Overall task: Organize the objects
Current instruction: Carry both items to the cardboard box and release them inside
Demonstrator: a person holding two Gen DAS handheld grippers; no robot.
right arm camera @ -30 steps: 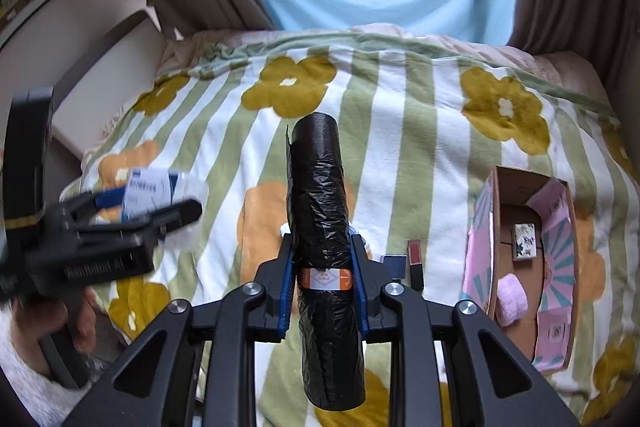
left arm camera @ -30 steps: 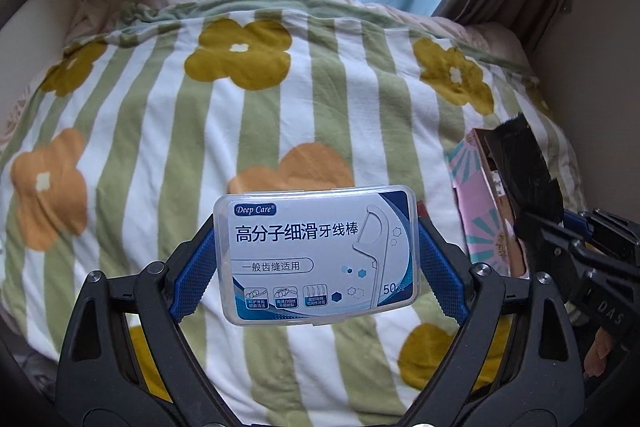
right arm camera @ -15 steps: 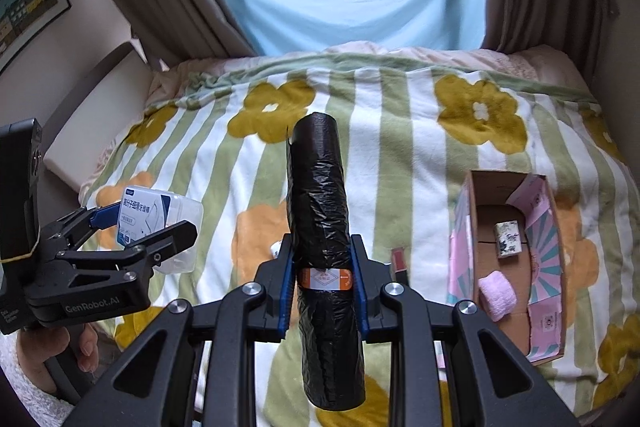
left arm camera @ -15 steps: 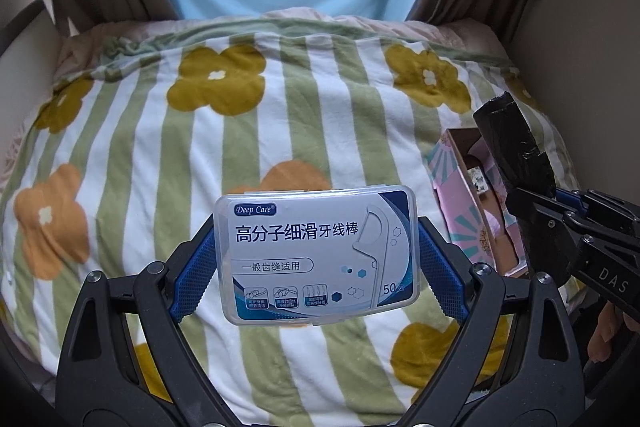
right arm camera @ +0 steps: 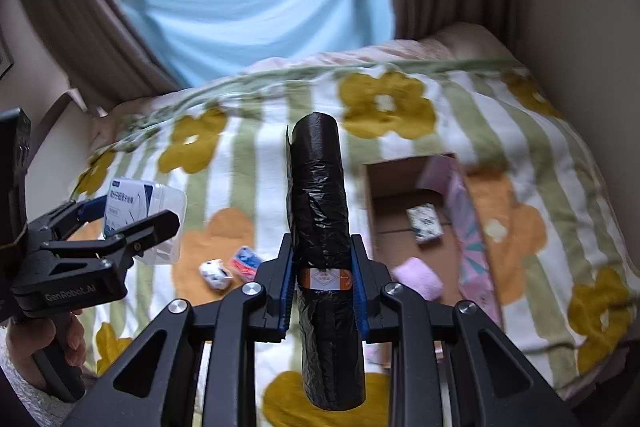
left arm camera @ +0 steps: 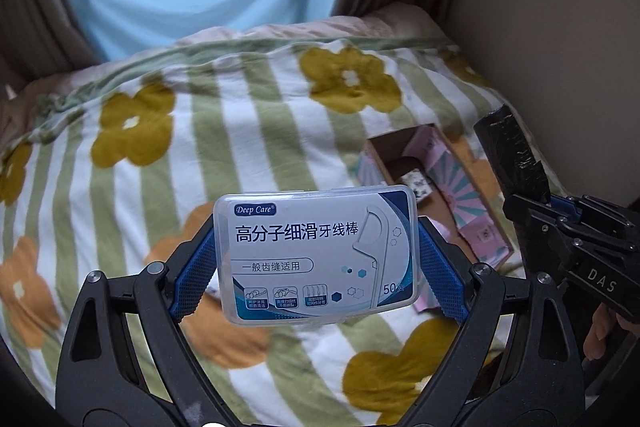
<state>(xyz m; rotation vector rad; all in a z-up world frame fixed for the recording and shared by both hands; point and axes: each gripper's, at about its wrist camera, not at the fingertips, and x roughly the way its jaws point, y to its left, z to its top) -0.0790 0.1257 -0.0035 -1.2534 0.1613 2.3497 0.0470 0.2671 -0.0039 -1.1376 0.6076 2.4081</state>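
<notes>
With both tongs loaded, I read the left wrist view first: my left gripper (left arm camera: 316, 263) pinches a clear floss-pick case (left arm camera: 316, 259) by its short ends between the blue pads (left arm camera: 194, 279), label facing the lens, held above the striped flower blanket (left arm camera: 200, 131). Right of centre in this frame lies the open cardboard box (left arm camera: 400, 155), a small patterned packet (left arm camera: 416, 183) on its floor; at the right edge my right gripper (left arm camera: 560, 223) carries a black roll (left arm camera: 512, 151). To place the case well, I judge I should bring it over the box mouth, lower it until it clears the near wall, and only then spread the pads, since a slick plastic case could slip off the soft blanket. In the right wrist view, my right gripper (right arm camera: 323, 283) is pressed tight on the black roll (right arm camera: 320, 227) of bin bags near its orange band (right arm camera: 325, 279), the roll standing up the middle of the frame. The box (right arm camera: 400, 183) sits right of centre with the packet (right arm camera: 425, 223) and a pink rolled cloth (right arm camera: 418, 283) inside; its pink flap (right arm camera: 468, 235) stands on the right side and could catch the roll. Two small wrapped items (right arm camera: 230, 269) lie loose on the blanket, left of centre; my left gripper (right arm camera: 132, 219) is at the left edge.
</notes>
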